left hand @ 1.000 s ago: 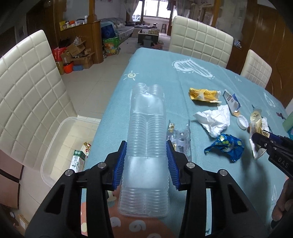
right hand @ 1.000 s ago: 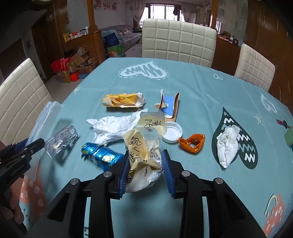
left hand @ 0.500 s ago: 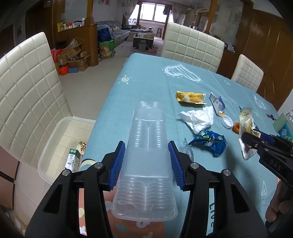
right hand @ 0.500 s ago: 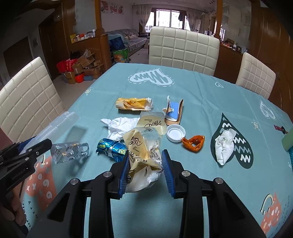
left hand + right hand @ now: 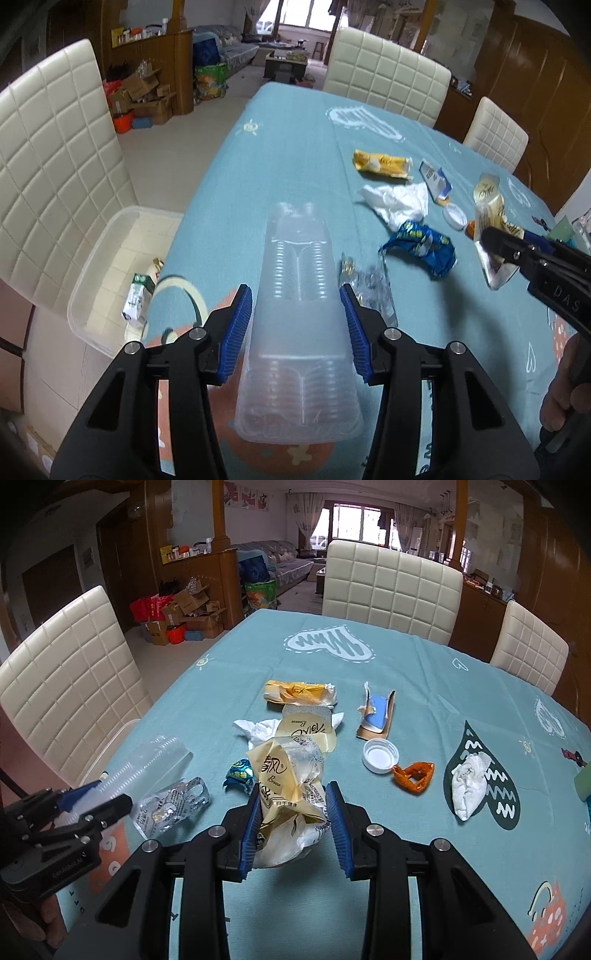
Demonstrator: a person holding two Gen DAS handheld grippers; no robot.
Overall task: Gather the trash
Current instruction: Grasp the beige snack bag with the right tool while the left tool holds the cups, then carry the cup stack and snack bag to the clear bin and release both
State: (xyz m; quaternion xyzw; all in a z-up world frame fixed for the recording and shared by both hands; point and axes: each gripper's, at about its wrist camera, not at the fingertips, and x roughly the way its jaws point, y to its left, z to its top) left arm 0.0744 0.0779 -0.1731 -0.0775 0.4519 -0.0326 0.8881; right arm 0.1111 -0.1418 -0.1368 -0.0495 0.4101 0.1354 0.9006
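Note:
My left gripper [image 5: 295, 291] is shut on a clear plastic pack of stacked cups [image 5: 299, 258], lifted over the table's near left edge. Its jaws have eased a little wider, but the blue pads still touch the pack's sides. In the right wrist view the same gripper [image 5: 110, 792] and pack [image 5: 155, 757] show at lower left. My right gripper [image 5: 294, 790] is shut on a crumpled yellowish wrapper [image 5: 288, 768], held above the teal tablecloth [image 5: 406, 672]. The left wrist view shows that wrapper [image 5: 491, 206] at the right edge.
A clear bin [image 5: 88, 273] holding a milk carton [image 5: 136, 299] stands on the floor left of the table. On the cloth lie a blister pack [image 5: 173, 805], blue wrapper [image 5: 238, 771], tissue [image 5: 258, 729], yellow packet [image 5: 299, 694], torn carton [image 5: 376, 712], cap [image 5: 380, 757], orange scrap [image 5: 413, 775] and tissue ball [image 5: 469, 782]. White chairs [image 5: 391, 587] surround the table.
The left gripper drew back toward the table's near edge with the cup pack, and the blister pack now lies clear of it. The right gripper rose slightly with the wrapper still gripped.

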